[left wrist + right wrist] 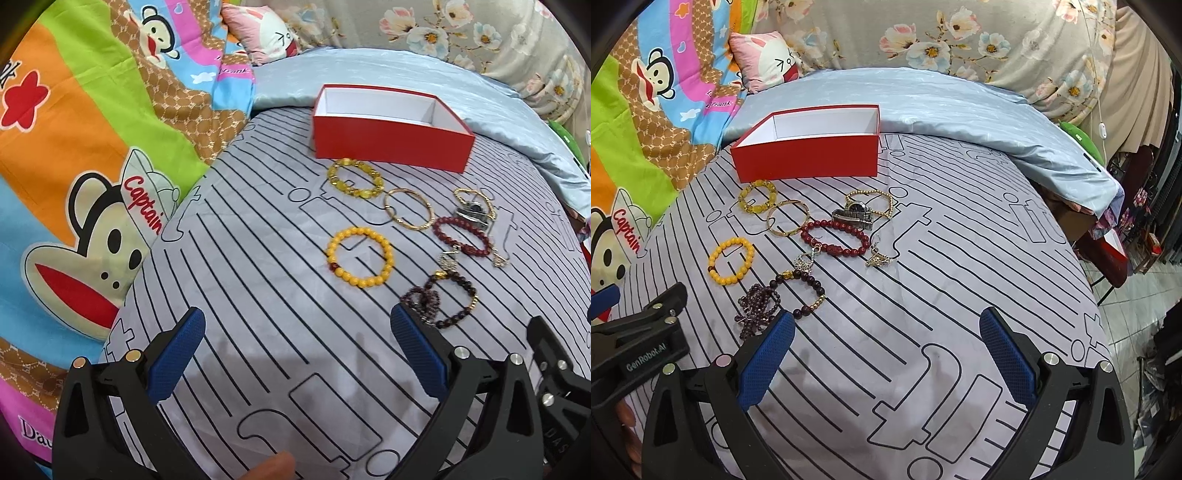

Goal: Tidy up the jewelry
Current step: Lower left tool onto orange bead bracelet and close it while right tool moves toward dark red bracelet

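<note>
Grey line-patterned bedding (923, 258) covers the bed, with a cartoon monkey blanket (92, 147) alongside. Both claws hang spread wide and empty: the left claw (295, 354) and the right claw (886, 350). Ahead of them lies the jewelry: a purple bead strand (757, 306) just beside the right claw's left finger, a yellow bead bracelet (360, 257), a red bead bracelet (834, 238), a gold bangle (406, 208), and a watch (855, 214). Farther ahead stands an open red box (809, 155).
</note>
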`<state>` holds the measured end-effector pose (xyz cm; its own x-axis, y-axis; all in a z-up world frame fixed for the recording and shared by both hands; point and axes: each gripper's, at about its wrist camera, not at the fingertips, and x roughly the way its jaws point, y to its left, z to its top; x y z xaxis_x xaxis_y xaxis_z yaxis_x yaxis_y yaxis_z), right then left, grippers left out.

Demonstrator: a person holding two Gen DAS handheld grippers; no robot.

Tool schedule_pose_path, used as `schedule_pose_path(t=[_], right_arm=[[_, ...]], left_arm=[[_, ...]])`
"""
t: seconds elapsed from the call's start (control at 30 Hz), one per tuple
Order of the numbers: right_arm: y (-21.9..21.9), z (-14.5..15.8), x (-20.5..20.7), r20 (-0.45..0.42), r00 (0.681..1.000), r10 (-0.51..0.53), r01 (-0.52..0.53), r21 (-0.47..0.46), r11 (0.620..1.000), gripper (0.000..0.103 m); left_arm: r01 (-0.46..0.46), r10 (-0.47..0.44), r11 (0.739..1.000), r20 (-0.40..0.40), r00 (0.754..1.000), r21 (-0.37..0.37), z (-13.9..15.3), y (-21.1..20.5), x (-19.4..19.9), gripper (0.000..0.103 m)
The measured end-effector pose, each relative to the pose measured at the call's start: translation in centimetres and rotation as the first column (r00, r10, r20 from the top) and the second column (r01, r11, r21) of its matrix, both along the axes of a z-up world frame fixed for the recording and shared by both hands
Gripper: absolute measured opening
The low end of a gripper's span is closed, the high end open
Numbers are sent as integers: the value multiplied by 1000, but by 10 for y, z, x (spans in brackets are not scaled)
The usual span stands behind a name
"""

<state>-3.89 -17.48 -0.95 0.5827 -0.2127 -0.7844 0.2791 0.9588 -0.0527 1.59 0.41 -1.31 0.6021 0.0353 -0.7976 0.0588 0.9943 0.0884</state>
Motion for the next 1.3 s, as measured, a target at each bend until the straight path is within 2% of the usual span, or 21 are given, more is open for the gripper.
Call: schedule_pose_path(t=[0.13,0.23,0.43,0.57,0.77,1.07,1.3], right_arm=[[-6,-5,6,-23,1000,2,-2,11,1000,96],[-10,-8,11,-6,1000,1,-1,29,1000,96],[-17,-12,22,-10,1000,-3,3,14,1000,96],[-23,-16,31,-39,999,-7,7,3,1000,96],[-27,-20,41,-16,1000,-5,5,29,1000,96],[-26,-25,48,-24,1000,-8,9,37,999,96],[-27,-29,49,-46,999,-12,13,25,1000,96]], left_arm=[[-14,14,1000,-8,1000,-2,-5,5,10,96],[-6,6,1000,-26,1000,-10,-11,2,23,96],[-6,5,1000,-56,998,-28,-26,-6,48,95],[3,-5,1000,-70,998,-26,-35,-12,62,87],[11,-14,999,-103,995,-30,-48,-16,78,79],[52,-59,996,-101,993,-66,-52,-22,86,57],[86,-94,993,-97,991,-87,-49,-28,85,26]])
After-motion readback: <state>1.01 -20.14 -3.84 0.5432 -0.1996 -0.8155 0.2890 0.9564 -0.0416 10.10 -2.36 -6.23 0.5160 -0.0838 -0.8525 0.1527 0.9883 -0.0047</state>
